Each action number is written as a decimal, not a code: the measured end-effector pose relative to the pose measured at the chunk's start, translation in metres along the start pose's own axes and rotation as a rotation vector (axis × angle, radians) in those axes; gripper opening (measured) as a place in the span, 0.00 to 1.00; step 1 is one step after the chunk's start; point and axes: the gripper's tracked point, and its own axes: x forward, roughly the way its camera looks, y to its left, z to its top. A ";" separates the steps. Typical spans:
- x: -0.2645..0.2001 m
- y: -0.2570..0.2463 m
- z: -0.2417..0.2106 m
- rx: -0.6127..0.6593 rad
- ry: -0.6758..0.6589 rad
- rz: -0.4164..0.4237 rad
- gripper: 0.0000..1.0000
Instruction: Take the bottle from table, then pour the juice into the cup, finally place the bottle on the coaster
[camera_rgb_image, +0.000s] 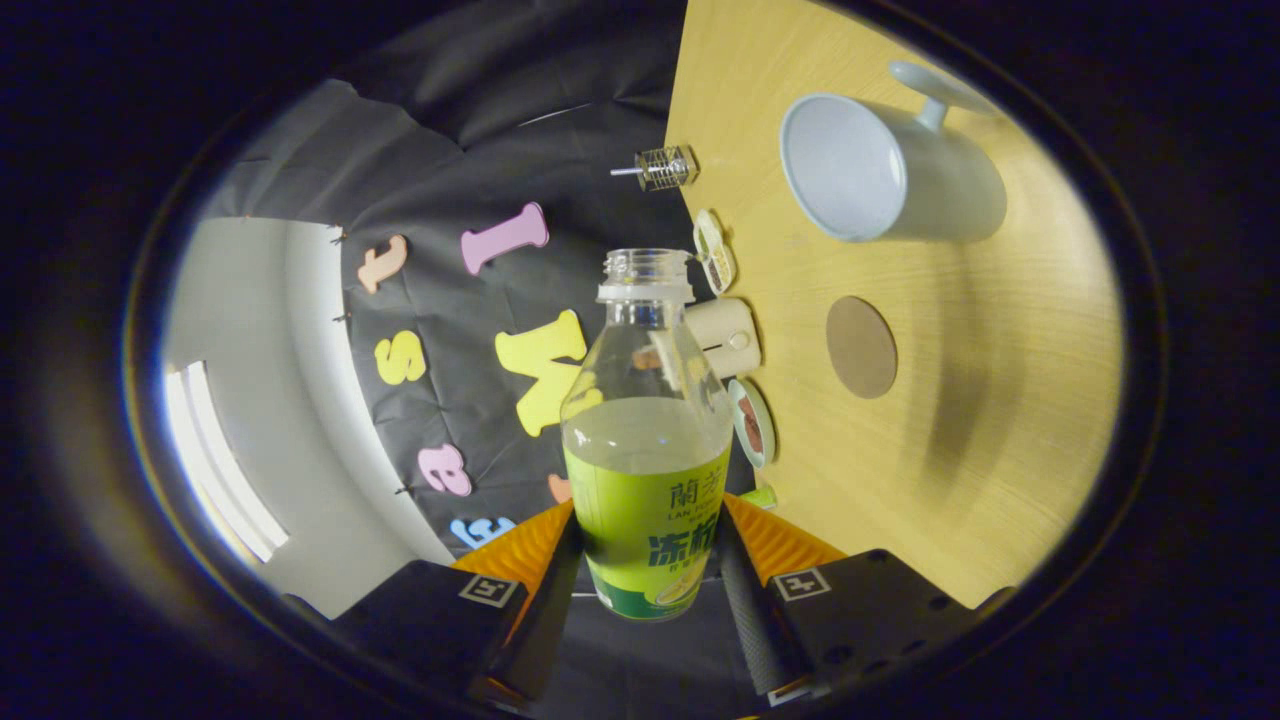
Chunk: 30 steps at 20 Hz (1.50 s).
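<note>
Because the whole view is rolled to one side, the worktop (960, 420) is seen standing almost upright beside the bottle, and from this it is judged that the tool (648, 580) is being turned for the pouring step. The worktop is of pale wood, and the task's other things are laid out on its bare part so that they can be reached in order. The cup (880, 170), a pale mug with a handle, is set with its open mouth toward the camera, well beyond the fingers and off to the side of the bottle's neck. The coaster (861, 346), a flat brown disc, lies nearer than the cup and is kept free for the last step. Along the worktop's edge, some small things are lined up, among them a cream-coloured box (728, 336) just behind the bottle's shoulder.

The bottle (646, 440) is gripped between the two fingers, which press on its labelled lower body from both sides. It is lifted clear of the worktop, its cap is off, and the juice fills about half of it. The open mouth is not yet over the cup, so it is judged that nothing has been poured at this moment.
</note>
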 end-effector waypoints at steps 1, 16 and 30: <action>0.000 0.001 0.000 0.002 -0.002 0.001 0.77; -0.004 0.019 0.011 0.096 -0.021 0.039 0.77; 0.015 0.048 0.014 0.197 -0.022 0.081 0.77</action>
